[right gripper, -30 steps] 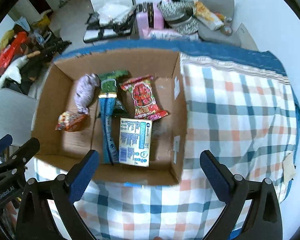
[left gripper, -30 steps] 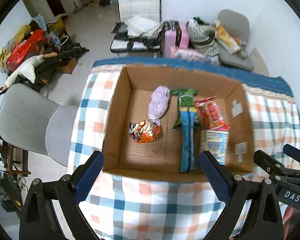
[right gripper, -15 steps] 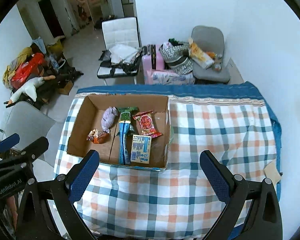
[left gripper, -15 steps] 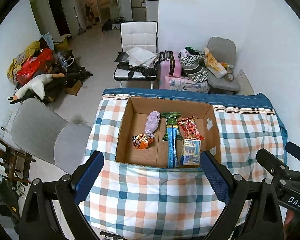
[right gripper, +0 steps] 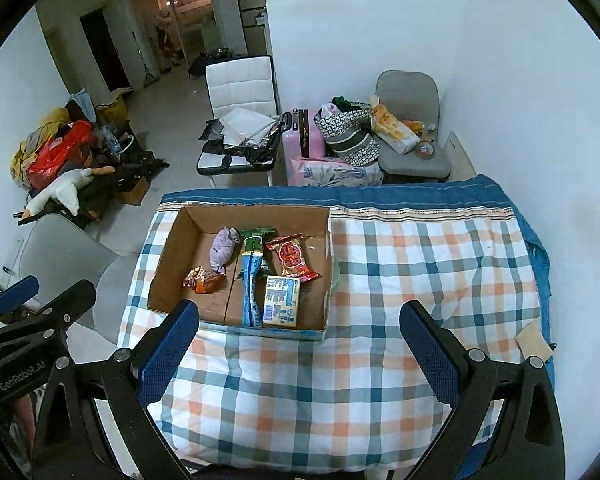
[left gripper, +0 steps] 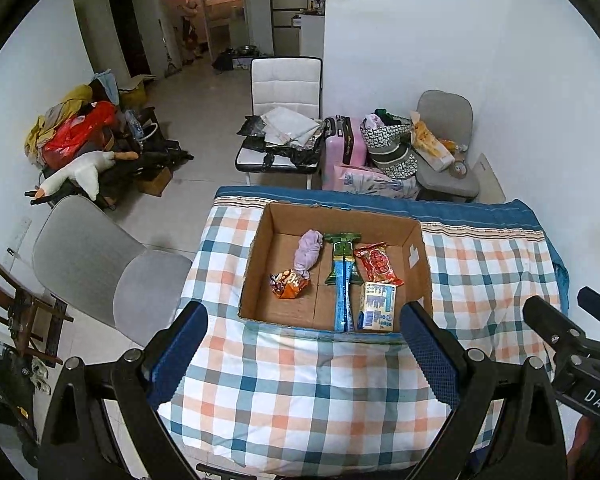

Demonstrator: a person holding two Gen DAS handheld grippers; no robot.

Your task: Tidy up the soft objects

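Well back from the cardboard box (left gripper: 416,264) holding the packets, both the left gripper (left gripper: 302,354) and right gripper (right gripper: 296,354) hang spread and empty, so check the cloth for strays before finishing.

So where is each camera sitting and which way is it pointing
Left wrist: on the left gripper, high and near of the table, looking down and forward at the box; its open fingers and the right gripper's side show.
Right wrist: on the right gripper, further right, same aim; open fingers, left gripper at left edge.
Shared: box, table, white chair.
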